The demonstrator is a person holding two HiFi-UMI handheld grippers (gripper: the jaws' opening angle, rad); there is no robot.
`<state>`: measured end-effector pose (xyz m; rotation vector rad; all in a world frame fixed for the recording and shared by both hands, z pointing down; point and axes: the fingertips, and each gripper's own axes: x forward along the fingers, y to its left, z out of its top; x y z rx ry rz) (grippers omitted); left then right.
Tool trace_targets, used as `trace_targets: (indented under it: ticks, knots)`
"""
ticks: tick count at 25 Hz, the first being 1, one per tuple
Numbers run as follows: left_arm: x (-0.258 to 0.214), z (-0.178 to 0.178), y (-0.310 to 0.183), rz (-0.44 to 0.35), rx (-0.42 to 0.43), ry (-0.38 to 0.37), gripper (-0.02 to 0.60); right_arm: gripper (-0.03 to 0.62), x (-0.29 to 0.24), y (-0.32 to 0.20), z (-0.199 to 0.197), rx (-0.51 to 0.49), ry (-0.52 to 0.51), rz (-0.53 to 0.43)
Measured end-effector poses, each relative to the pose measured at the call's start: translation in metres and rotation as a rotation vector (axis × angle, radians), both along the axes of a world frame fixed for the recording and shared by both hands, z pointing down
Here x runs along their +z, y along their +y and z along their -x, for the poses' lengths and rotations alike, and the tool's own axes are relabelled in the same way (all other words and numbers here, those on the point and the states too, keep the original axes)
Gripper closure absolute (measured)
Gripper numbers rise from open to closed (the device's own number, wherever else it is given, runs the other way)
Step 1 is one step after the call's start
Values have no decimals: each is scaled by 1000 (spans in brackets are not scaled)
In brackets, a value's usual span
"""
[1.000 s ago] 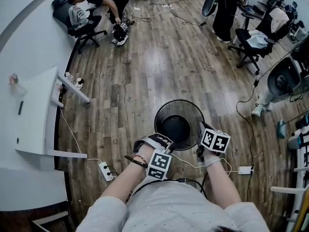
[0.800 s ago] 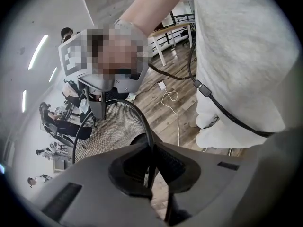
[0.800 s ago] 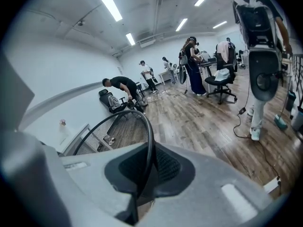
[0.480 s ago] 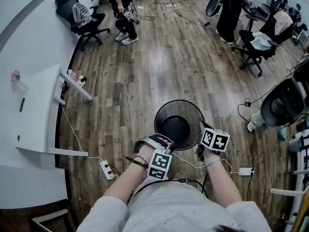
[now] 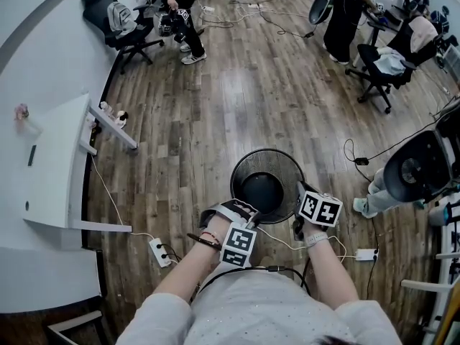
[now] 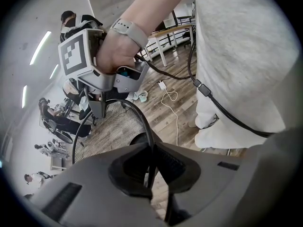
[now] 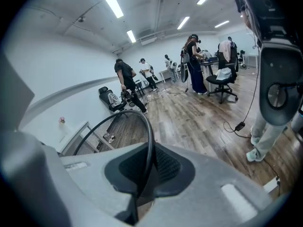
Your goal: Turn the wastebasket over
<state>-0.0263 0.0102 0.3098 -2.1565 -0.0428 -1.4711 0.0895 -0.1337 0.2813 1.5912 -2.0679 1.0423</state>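
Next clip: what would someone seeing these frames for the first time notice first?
A black mesh wastebasket stands mouth up on the wood floor, low in the middle of the head view. The left gripper and the right gripper each have their jaws shut on its thin wire rim, on the near left and the right. Farther off, people stand among office chairs.

Ceiling strip lamps give bright, even light; a pale glare lies on the wood floor beyond the wastebasket. Fisheye bending curves edges; gripper views darken at corners.
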Motion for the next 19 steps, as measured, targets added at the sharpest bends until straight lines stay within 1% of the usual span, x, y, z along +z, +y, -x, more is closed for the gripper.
trace_targets:
  ticks: [12, 19]
  knots:
    - [6, 10, -9, 10, 2, 6, 555, 569, 7, -6, 7, 22, 1, 14]
    - [7, 29, -23, 16, 5, 6, 555, 569, 8, -20, 25, 26, 3, 17]
